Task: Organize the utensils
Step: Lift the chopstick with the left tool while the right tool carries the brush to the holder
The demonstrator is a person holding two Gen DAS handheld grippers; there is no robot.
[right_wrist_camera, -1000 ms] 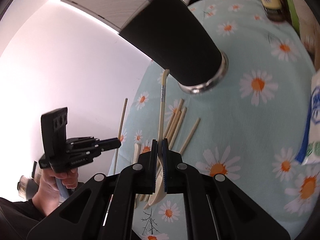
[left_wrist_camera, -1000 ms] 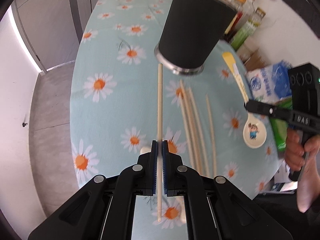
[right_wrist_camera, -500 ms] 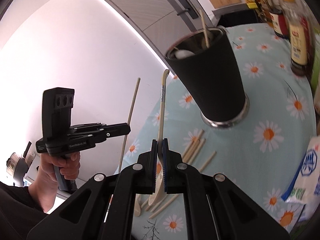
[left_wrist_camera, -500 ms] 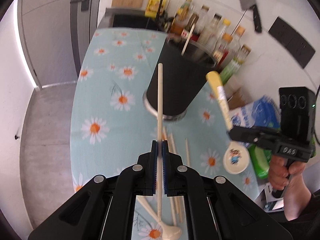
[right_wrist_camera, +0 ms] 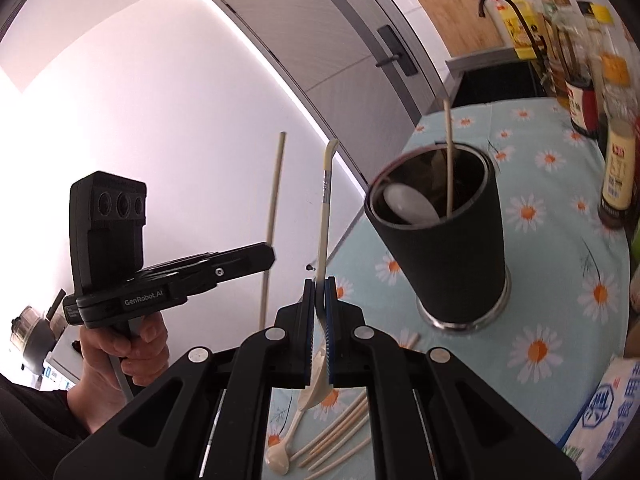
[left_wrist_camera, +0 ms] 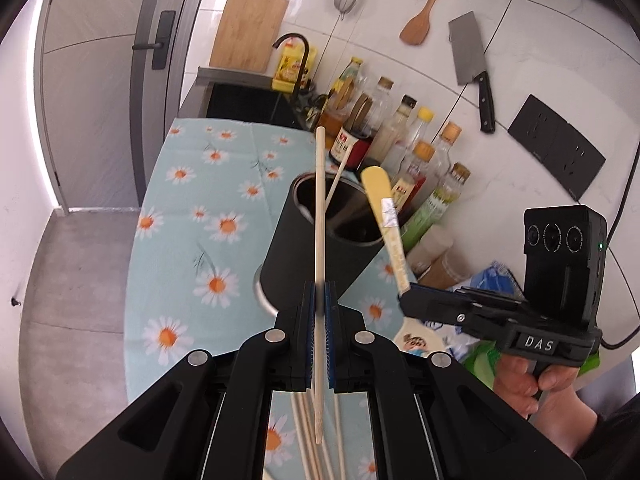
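My left gripper (left_wrist_camera: 319, 294) is shut on a pale wooden chopstick (left_wrist_camera: 319, 208), held above the daisy tablecloth (left_wrist_camera: 180, 240). The stick's far end crosses the rim of the black utensil cup (left_wrist_camera: 316, 256). To the right, my right gripper (left_wrist_camera: 405, 300) is shut on a cream spoon (left_wrist_camera: 382, 204), handle tilted up toward the cup. In the right wrist view that gripper (right_wrist_camera: 319, 290) clamps the spoon (right_wrist_camera: 325, 208) near its bowl. The cup (right_wrist_camera: 448, 256) holds a white spoon (right_wrist_camera: 408, 204) and one chopstick (right_wrist_camera: 450, 160). Loose chopsticks (right_wrist_camera: 340, 436) and another spoon (right_wrist_camera: 280, 456) lie on the cloth.
Sauce bottles (left_wrist_camera: 404, 140) crowd the wall behind the cup, beside a sink with a black faucet (left_wrist_camera: 296, 52). A cleaver (left_wrist_camera: 472, 60) and a wooden spatula (left_wrist_camera: 420, 20) hang on the tiles. A blue-and-white bag (right_wrist_camera: 604, 412) lies at the table's right edge.
Both grippers have risen off the table with the chopstick and the spoon still clamped. The cup's open top has come into view in both views.
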